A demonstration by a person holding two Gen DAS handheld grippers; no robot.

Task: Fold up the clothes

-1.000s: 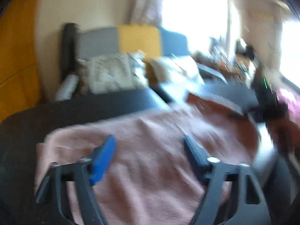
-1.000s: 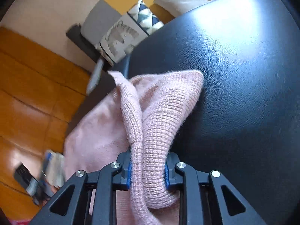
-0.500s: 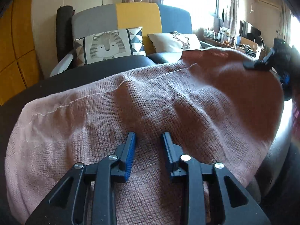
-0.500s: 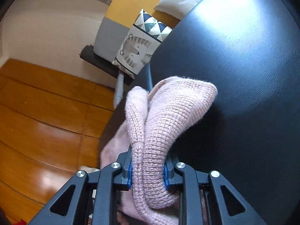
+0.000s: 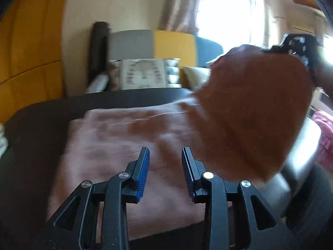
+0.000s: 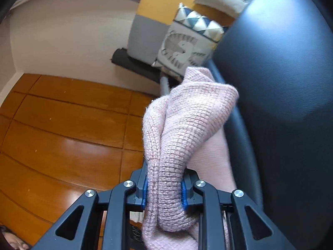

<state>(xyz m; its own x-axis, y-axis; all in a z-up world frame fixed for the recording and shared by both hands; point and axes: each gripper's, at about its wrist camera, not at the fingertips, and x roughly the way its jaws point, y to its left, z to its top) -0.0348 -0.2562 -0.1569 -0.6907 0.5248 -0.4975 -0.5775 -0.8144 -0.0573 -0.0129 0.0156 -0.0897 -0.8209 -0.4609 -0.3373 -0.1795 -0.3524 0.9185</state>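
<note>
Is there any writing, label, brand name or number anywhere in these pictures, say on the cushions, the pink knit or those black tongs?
None can be read.
Animal cushion: only a drawn animal and triangle pattern, no words.
Pink sweater: plain knit, no tag or label showing.
Right tongs and left tongs: bare black arms with blue pads, no markings visible.
The left view is motion-blurred, so any small print there would be unreadable.
</note>
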